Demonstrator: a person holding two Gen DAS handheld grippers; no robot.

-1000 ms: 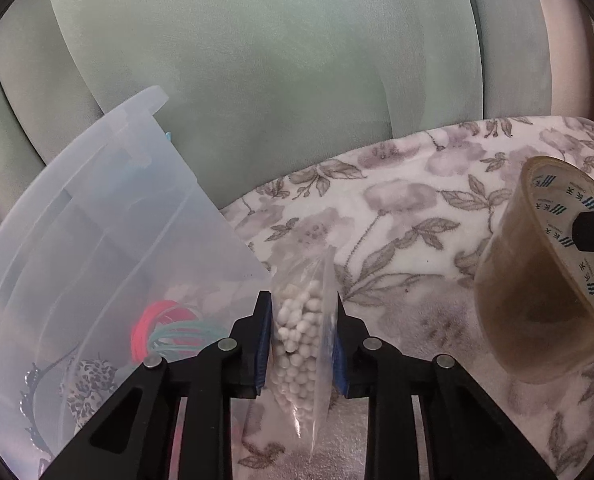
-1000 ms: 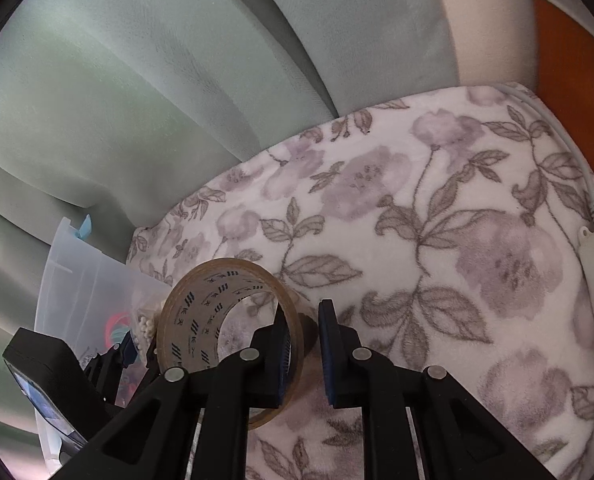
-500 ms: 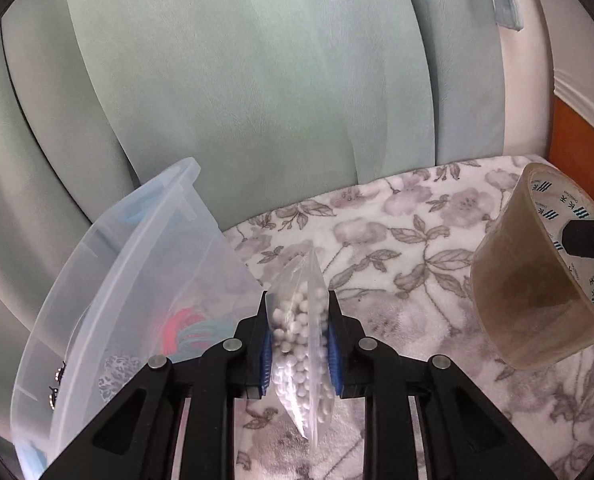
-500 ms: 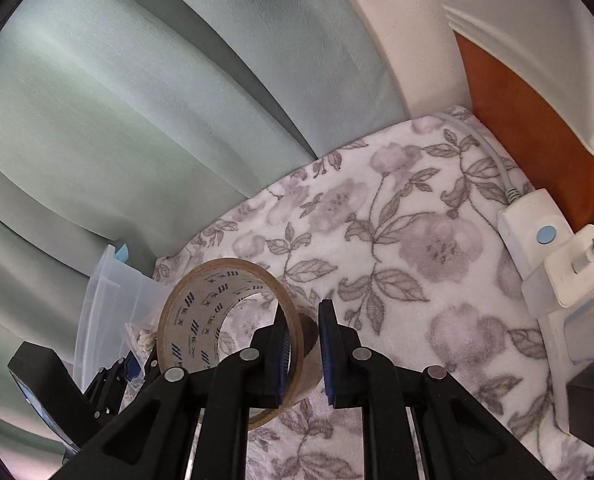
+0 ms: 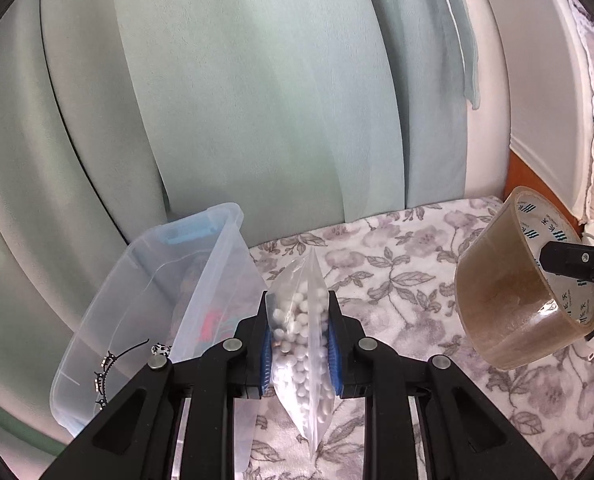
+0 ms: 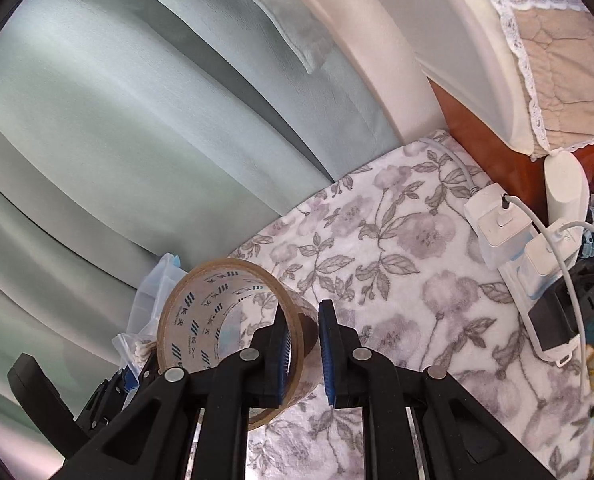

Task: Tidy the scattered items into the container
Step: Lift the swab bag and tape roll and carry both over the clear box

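My left gripper (image 5: 299,312) is shut on a clear zip bag of white beads (image 5: 301,344), held above the floral cloth. The clear plastic container (image 5: 145,292) stands just to its left, with a red band and a black beaded hair piece (image 5: 107,364) inside. On the right, a roll of brown packing tape (image 5: 521,292) hangs in the air. My right gripper (image 6: 303,344) is shut on the wall of that tape roll (image 6: 217,320), one finger inside the ring. In the right wrist view the container's corner (image 6: 153,280) and the bead bag (image 6: 137,348) show at lower left.
A floral blanket (image 6: 397,264) covers the surface. A white power strip with chargers and cables (image 6: 513,240) lies along its right edge. Pale green curtains (image 5: 237,100) hang behind, and a wooden bed frame (image 6: 457,112) stands at the right.
Both grippers have risen with their loads. The container, blanket and the tape roll now look lower and farther; the power strip has come into the right wrist view.
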